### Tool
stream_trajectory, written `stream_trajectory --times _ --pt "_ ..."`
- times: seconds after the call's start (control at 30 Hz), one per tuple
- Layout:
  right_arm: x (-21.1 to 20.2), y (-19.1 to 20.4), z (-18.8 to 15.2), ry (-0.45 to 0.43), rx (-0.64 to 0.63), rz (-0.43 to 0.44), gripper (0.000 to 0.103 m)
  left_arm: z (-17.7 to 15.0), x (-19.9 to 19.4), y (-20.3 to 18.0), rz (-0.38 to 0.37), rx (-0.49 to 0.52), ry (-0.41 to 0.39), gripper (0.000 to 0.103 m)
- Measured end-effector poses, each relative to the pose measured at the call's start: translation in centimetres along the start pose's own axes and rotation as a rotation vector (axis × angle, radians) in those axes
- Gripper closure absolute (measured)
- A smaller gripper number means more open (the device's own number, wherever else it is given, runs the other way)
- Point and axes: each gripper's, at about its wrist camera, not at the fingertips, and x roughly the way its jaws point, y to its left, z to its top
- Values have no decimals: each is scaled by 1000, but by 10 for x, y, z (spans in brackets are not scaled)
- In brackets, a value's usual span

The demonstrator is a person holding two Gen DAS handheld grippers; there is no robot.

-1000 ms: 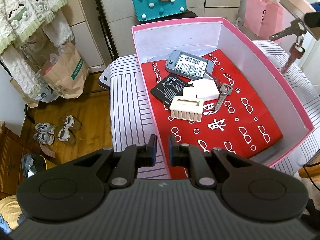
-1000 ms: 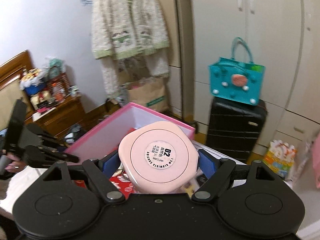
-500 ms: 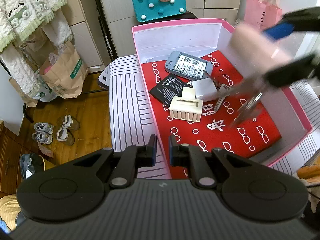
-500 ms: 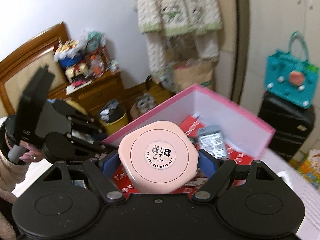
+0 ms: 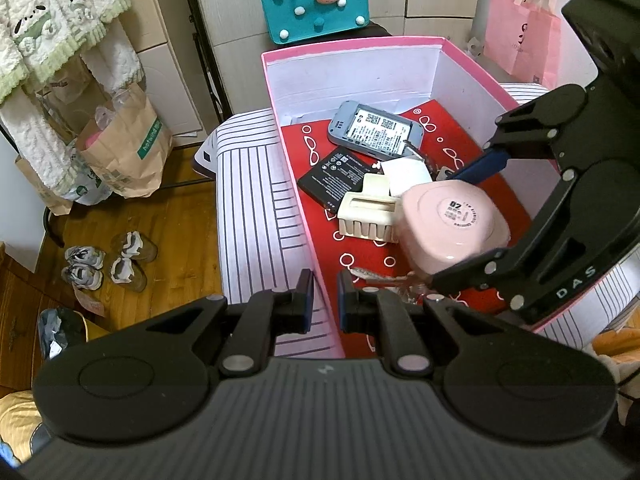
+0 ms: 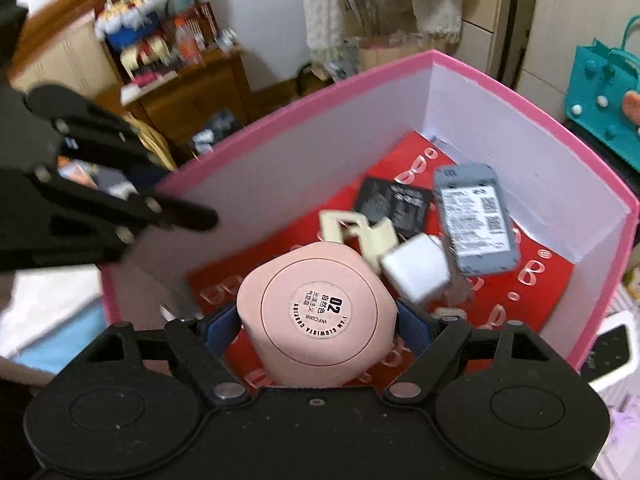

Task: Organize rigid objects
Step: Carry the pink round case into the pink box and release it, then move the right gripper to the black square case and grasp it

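Note:
A pink box with a red patterned lining holds a grey device, a black battery, a white cube charger and a cream hair clip. My right gripper reaches into the box from the right, shut on a pink rounded case with a round label. The case sits low, beside the clip. Keys hang from it onto the lining. My left gripper is shut and empty, over the box's near left wall.
The box rests on a white striped cushion. Behind it stand a teal bag and a pink bag. A paper bag and shoes are on the wood floor at left.
My right gripper came down from the upper right into the box with the pink case and keys. The left gripper stayed still and shut.

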Motion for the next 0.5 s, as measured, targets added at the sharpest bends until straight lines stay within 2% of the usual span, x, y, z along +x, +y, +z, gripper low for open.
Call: stream_trajectory --times 0.13,0.2,0.3,0.43,0.5 --pt "-3 14 -7 43 -116 -121 16 0 0 -1 1 6 -3 93" --pt "-10 14 -10 34 -111 -152 16 -1 0 -2 5 14 -3 93" --pt "-28 3 -17 -7 -50 -135 17 0 0 -3 8 21 -2 93" --pt "-60 -14 -30 -104 38 -70 17 -1 0 -5 10 25 -2 93" --pt "-72 -15 -35 -135 47 -78 17 -2 0 -5 17 24 -5 93"
